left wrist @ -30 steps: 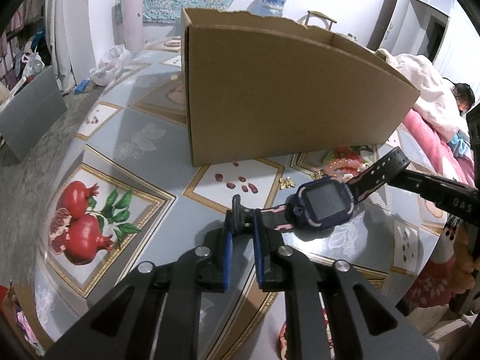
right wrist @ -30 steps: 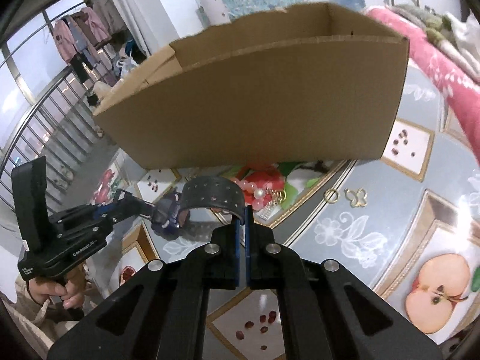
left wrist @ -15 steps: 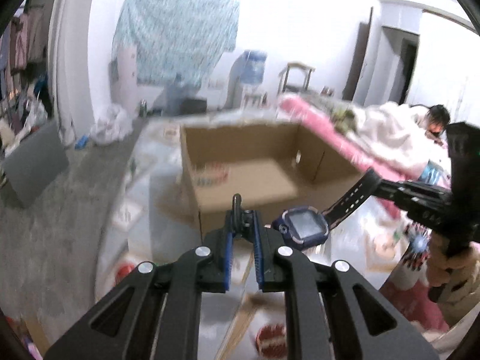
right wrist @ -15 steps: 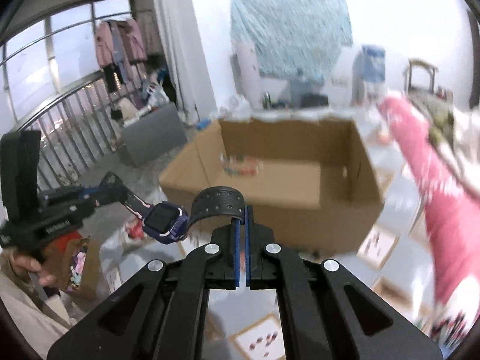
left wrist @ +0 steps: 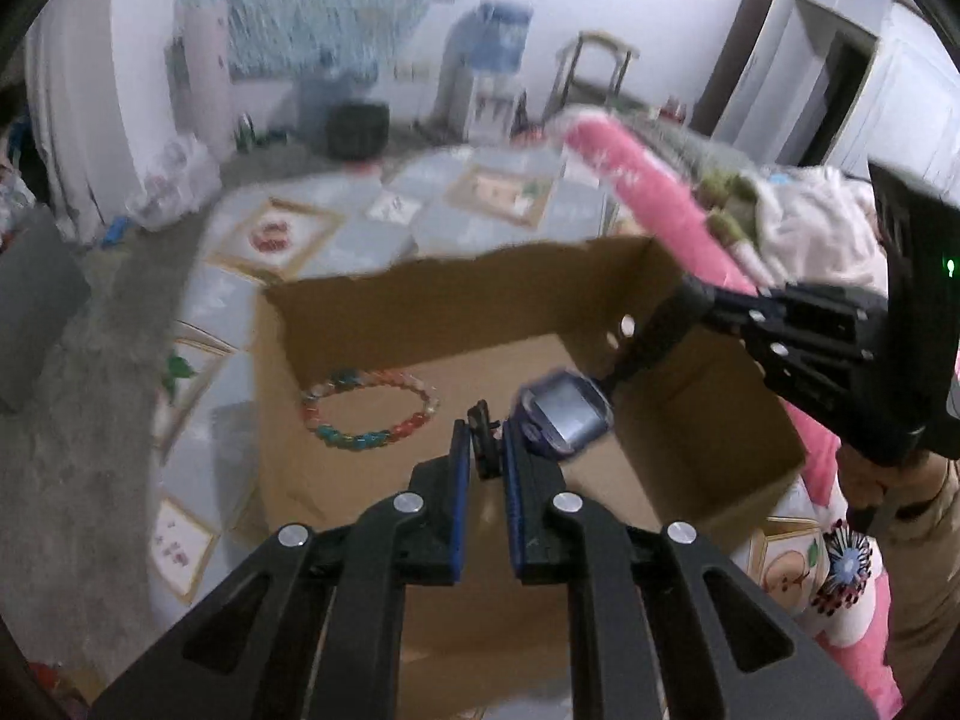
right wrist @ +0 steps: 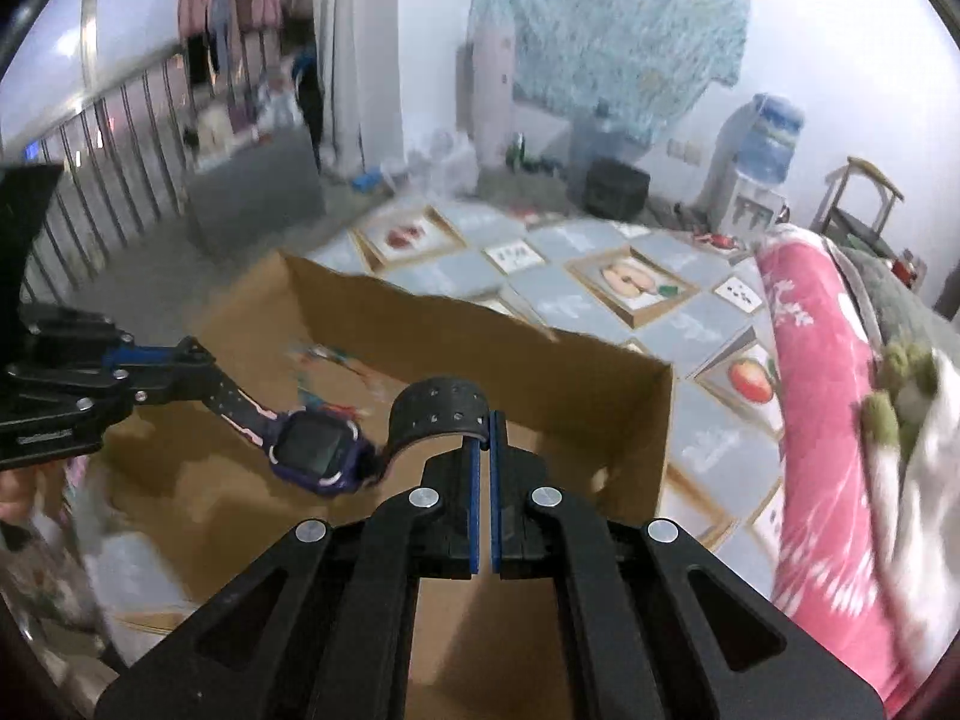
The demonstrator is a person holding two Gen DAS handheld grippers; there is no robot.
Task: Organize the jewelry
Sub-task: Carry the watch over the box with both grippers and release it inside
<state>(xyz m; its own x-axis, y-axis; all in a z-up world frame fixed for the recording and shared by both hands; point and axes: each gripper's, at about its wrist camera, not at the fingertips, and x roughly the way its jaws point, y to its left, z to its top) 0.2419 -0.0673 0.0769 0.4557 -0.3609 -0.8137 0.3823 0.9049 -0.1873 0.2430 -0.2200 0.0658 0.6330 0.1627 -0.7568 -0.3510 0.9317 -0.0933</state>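
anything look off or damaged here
The cardboard box has a ragged, torn top edge on its far wall, and no flaps show. Otherwise nothing is amiss: the watch hangs over the box by its strap ends between the left gripper and right gripper, and a bead bracelet lies inside.

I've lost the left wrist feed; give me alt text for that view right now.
The left claw is shut on one strap end of a purple square-faced smartwatch held above an open brown cardboard box; the right claw grips the other strap. A multicoloured beaded bracelet lies on the box floor.
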